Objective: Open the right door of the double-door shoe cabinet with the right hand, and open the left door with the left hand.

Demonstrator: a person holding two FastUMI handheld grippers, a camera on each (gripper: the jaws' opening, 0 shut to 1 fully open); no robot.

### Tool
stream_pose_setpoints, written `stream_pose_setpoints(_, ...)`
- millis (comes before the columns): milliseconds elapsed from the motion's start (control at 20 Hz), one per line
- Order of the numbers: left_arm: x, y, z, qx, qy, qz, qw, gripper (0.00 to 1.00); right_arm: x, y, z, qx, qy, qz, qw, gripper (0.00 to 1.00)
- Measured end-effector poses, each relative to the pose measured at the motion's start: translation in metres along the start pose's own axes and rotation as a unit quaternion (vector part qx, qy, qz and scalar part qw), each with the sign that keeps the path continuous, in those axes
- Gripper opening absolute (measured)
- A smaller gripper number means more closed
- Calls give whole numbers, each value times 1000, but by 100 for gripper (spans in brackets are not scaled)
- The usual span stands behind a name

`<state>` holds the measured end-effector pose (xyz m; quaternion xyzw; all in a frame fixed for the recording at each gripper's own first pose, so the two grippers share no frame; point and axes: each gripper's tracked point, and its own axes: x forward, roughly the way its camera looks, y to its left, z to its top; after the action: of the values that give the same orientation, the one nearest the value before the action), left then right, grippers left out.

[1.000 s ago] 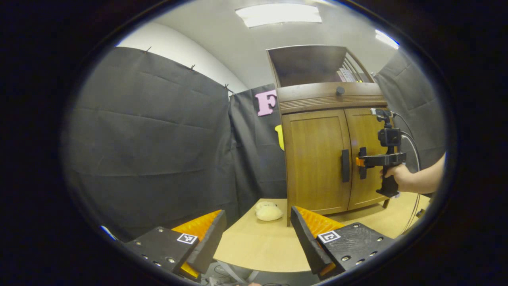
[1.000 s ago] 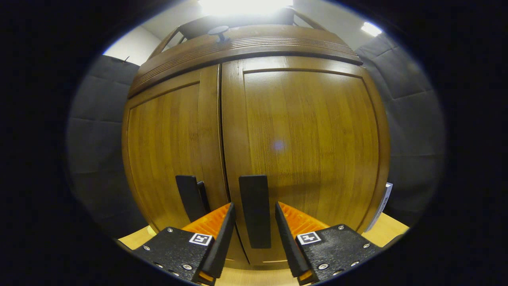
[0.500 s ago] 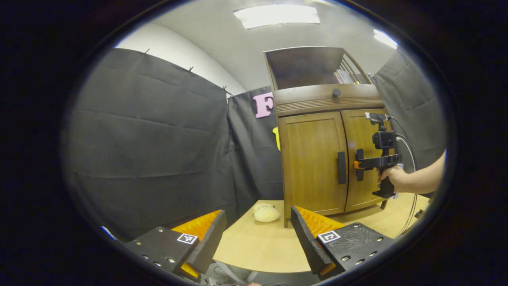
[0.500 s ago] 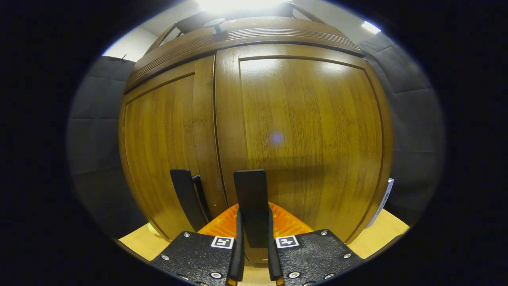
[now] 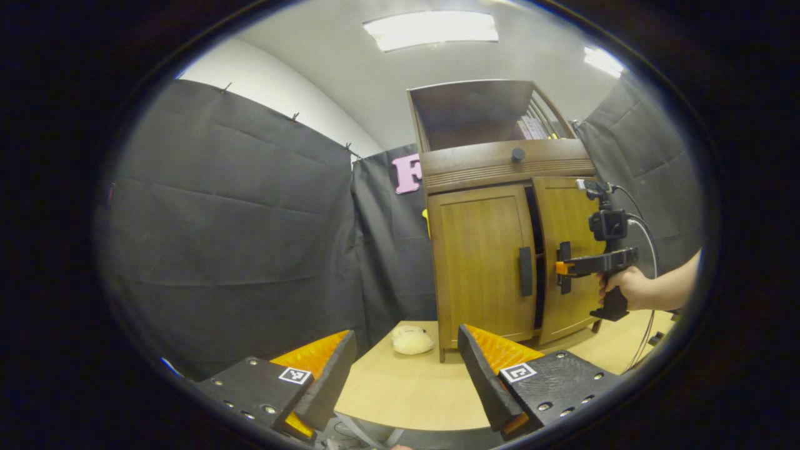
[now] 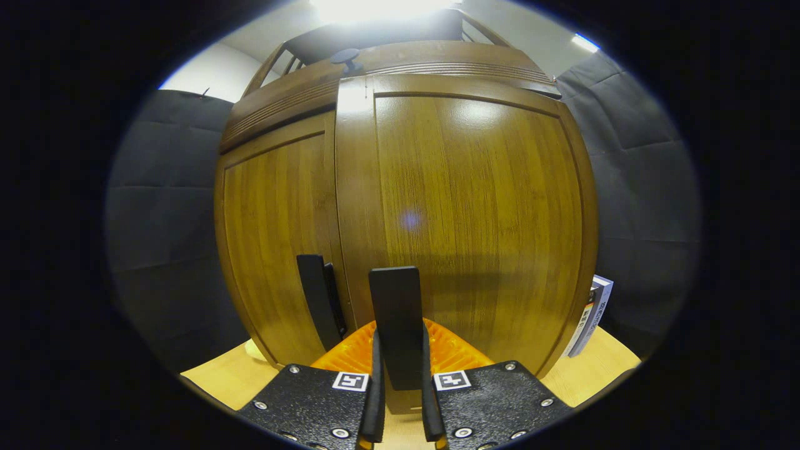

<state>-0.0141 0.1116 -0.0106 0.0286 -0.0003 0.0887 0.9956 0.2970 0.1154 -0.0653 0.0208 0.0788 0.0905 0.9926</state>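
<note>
The right hand-held gripper (image 6: 400, 400) was clamped on the black handle (image 6: 395, 325) of the right door (image 6: 475, 219), both fingers pressing its sides. In the left gripper view that door (image 5: 565, 250) stood slightly ajar, a dark gap showing beside the closed left door (image 5: 478, 262), and a hand (image 5: 625, 287) held the gripper at the handle. The left hand-held gripper (image 5: 403, 369) hung well back from the shoe cabinet (image 5: 500, 162), fingers spread apart and holding nothing. The cabinet stood on the table (image 5: 406, 387), with a pale plush toy (image 5: 409, 340) just beside its left foot.
</note>
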Motion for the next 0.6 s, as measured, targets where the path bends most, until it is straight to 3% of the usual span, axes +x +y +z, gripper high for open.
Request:
stream_pose_setpoints(500, -14, -35, 12, -5, -5, -16, 1000, 93, -31, -7, -7, -6, 4, 26, 1000, 22)
stream_pose_setpoints(550, -15, -39, 12, -5, -5, -18, 1000, 87, -33, -8, -8, -9, 4, 26, 1000, 22)
stream_pose_setpoints(600, -16, -43, 15, -6, -6, -20, 1000, 87, -35, -9, -8, -11, 5, 26, 1000, 24)
